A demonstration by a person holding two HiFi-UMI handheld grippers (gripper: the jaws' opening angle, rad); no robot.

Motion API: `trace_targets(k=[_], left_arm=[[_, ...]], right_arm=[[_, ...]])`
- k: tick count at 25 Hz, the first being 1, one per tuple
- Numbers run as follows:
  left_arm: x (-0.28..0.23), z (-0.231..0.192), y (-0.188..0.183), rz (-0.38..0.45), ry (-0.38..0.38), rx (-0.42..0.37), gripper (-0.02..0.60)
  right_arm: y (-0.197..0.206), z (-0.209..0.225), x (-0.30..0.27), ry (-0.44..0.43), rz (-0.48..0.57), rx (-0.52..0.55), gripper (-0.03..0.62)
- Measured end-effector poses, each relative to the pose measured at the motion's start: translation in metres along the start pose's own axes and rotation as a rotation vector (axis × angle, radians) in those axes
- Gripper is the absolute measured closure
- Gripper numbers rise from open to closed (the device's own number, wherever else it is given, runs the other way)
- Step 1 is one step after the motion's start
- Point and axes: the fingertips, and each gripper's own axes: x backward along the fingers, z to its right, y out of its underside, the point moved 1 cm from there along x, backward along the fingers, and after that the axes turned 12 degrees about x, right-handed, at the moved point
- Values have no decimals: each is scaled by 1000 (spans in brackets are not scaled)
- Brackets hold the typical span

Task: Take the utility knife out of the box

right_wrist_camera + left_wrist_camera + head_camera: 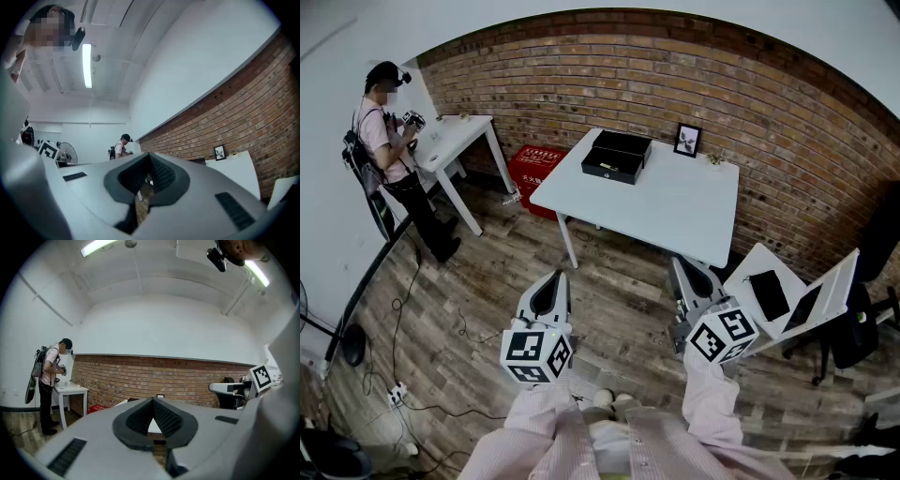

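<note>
A black box [617,157] lies open at the far left corner of the white table [675,206] by the brick wall. A small pale item [606,169] shows in its front half; I cannot tell whether it is the utility knife. Both grippers hang over the wooden floor, well short of the table and pointing toward it. My left gripper [551,277] [153,401] is shut with nothing between its pads. My right gripper [686,268] [149,157] is also shut and empty, just before the table's near edge.
A framed picture [687,140] stands at the table's back edge. A red crate [534,169] sits on the floor left of the table. A person [389,141] works at a second white table [455,136] far left. A white chair [787,300] with dark items stands right. Cables and a power strip [397,394] lie lower left.
</note>
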Motion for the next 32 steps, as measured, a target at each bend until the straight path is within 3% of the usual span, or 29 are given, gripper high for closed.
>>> trace_targets(k=[20, 32], left_arm=[[-13, 5, 15, -13, -17, 19, 589], [-22, -4, 26, -30, -62, 28, 589]], right_arm=[[28, 18, -1, -5, -70, 27, 585], [47, 33, -15, 10, -106, 32, 449]])
